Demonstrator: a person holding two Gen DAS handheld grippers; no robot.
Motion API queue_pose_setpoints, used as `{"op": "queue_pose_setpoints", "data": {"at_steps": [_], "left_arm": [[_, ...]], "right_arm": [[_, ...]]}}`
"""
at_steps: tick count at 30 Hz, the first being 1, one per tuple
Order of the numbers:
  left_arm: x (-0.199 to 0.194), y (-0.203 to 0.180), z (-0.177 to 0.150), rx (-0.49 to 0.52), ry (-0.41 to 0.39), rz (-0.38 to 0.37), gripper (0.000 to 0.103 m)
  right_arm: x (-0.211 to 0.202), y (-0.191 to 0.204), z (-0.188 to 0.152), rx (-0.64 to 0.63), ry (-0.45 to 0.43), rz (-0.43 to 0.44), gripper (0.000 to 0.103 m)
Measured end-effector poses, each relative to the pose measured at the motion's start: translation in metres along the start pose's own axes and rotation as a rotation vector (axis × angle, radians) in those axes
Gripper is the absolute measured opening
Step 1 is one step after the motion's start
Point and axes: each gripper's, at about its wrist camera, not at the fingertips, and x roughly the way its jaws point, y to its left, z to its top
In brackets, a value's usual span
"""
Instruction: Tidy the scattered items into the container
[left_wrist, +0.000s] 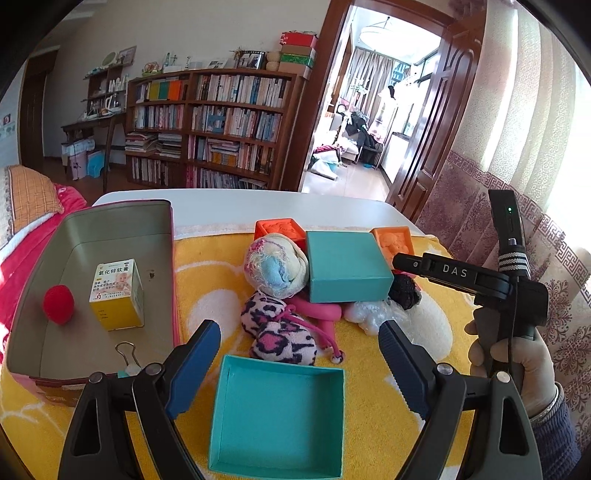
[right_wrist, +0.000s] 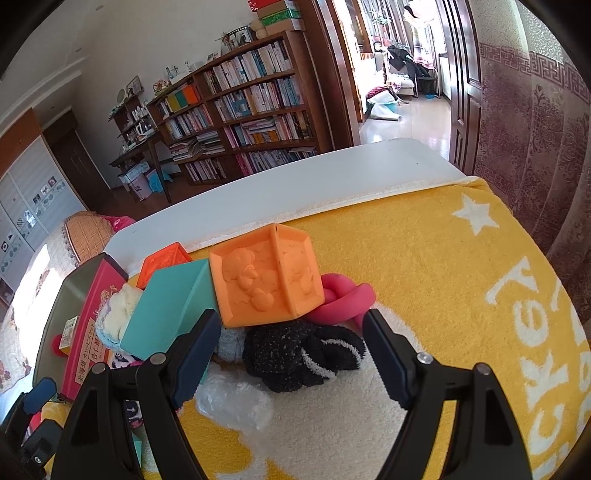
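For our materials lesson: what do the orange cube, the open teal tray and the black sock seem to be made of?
Orange cube: probably soft rubber or silicone, matte, with moulded relief figures.
Open teal tray: likely paper-covered cardboard, matte, with thin straight walls.
Black sock: fuzzy knit fabric with a visible pile.

We see a lived-in room with pale walls (left_wrist: 207, 33) and, at twelve o'clock in the left wrist view, a tall dark wooden bookcase (left_wrist: 210, 125) packed with books, stacked gift boxes (left_wrist: 297, 55) on its top. At ten o'clock stands a narrower shelf unit and desk (left_wrist: 99, 107) with bottles and small objects, and at nine o'clock a dark door (left_wrist: 33, 110). At one o'clock an open wooden doorway (left_wrist: 373, 103) gives onto a sunlit room with a glossy tiled floor (left_wrist: 343, 181), curtained windows and a round ceiling lamp (left_wrist: 384, 33). At three o'clock hangs a patterned mauve curtain (left_wrist: 517, 147), daylight glowing through it. In the right wrist view, white cupboard doors (right_wrist: 22, 206) show at nine o'clock.
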Motion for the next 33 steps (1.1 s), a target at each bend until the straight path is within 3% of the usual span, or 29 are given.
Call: {"op": "queue_pose_setpoints", "data": {"at_steps": [2,6,13,17,24,33], "left_arm": [[-0.002,-0.005,-0.008,0.030,0.013,-0.002,0.099],[-0.006,-0.012,-0.027,0.082,0.034,0.025,0.100],[0.002,-0.003,-0.049,0.085,0.092,0.057,0.100],[0.010,0.005,-0.048,0.064,0.101,0.067,0.100],[0.031,0.033,-0.043,-0.077,0.176,0.012,0.100],[0.040,0.009,-0.047,0.035,0.224,0.010,0.100]], "right_arm": [[0.000,-0.002,0.000,0.006,0.001,-0.001,0.082],[0.001,0.000,-0.001,0.004,0.007,0.003,0.082],[0.003,0.008,-0.003,-0.019,0.013,0.012,0.082],[0.003,0.005,-0.003,-0.008,0.013,0.013,0.082],[0.003,-0.001,-0.002,0.009,0.016,0.015,0.082],[0.002,-0.010,0.000,0.040,0.016,0.011,0.082]]}}
